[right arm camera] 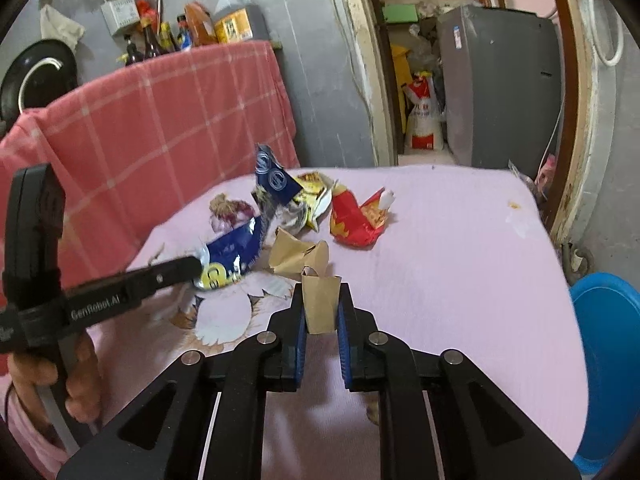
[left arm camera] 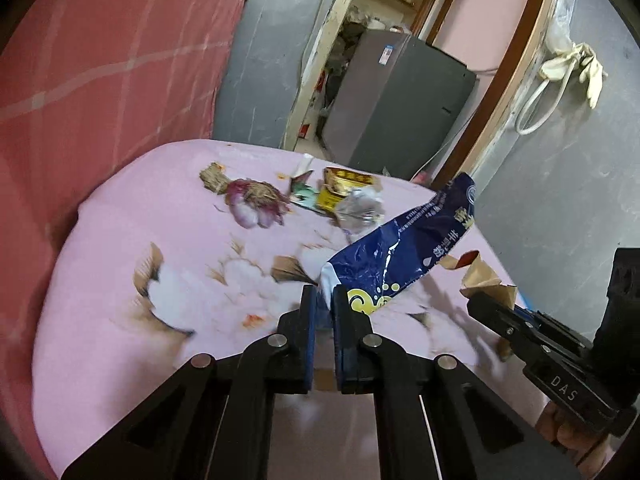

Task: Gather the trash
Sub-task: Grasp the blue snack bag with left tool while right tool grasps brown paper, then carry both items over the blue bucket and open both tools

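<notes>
Trash spread over pink flowered surface [right arm camera: 460,248], most pieces bunched toward far side near red checked cloth [right arm camera: 168,120].

Left hand-held gripper [left arm camera: 325,296] clamped on lower corner of blue foil wrapper [left arm camera: 404,248]; wrapper lifted, trailing up and right. Right hand-held gripper [right arm camera: 322,300] pinched on brown paper scrap [right arm camera: 320,300], scrap standing upright between pads.

Handling, judged: all light, thin, crumpled. Foil slippery and springy, likely to slide out unless pinched on a folded edge or corner. Paper soft, tears easily, best taken at a crease. Red wrapper [right arm camera: 356,220] puffed, best pinched at a ridge.

Count: one blue wrapper, held. Two brown paper pieces, one held, one more [right arm camera: 296,256] lying just beyond. One red wrapper. One yellow-and-silver wrapper cluster [right arm camera: 312,200], number within unclear. One onion-like scrap [right arm camera: 232,212]. One blue bin [right arm camera: 608,352] at right edge.
</notes>
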The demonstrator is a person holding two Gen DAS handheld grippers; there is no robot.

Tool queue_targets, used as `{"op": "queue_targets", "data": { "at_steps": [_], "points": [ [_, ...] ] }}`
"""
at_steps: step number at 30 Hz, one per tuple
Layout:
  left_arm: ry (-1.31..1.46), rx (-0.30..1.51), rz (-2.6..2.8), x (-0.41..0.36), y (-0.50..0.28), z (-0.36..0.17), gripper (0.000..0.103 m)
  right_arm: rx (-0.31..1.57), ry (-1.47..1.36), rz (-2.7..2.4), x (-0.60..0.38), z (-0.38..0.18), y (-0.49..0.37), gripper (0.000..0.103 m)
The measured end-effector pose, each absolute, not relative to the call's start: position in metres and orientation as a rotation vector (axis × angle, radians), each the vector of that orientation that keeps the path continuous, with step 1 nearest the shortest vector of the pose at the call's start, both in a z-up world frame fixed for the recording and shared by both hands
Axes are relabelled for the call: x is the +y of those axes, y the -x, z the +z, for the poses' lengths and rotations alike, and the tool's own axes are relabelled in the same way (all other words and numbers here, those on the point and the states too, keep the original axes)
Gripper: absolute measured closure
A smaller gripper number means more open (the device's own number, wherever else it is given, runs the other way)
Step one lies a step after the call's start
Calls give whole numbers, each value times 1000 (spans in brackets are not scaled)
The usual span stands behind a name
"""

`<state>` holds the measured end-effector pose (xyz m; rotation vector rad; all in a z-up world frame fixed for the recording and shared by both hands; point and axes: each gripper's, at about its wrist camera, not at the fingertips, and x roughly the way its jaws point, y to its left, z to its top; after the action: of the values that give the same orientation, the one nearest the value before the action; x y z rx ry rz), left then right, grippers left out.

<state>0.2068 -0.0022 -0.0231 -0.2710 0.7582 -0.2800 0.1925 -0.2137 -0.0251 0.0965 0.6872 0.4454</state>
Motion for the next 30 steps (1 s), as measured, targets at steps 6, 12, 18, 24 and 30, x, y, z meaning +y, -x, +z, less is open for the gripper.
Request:
{"op": "queue_targets", "data": {
  "at_steps": [6,12,18,24,30],
  "points": [
    [266,659,-273,-21,-184,-12,98,562,-122,412,-230,-9,-174,92],
    [213,526,-270,-48,-170,4,98,446,-117,343,-249,4,-156,91],
    [190,423,-300,-81,-167,20,98,356,-131,237,-279,16,-144,91],
    [167,346,-371,-121,-172,28,98,286,-120,113,-316,31,-135,91],
    [179,342,-482,-178,-180,32,98,270,-105,-14,-368,34,-130,91]
  ]
}}
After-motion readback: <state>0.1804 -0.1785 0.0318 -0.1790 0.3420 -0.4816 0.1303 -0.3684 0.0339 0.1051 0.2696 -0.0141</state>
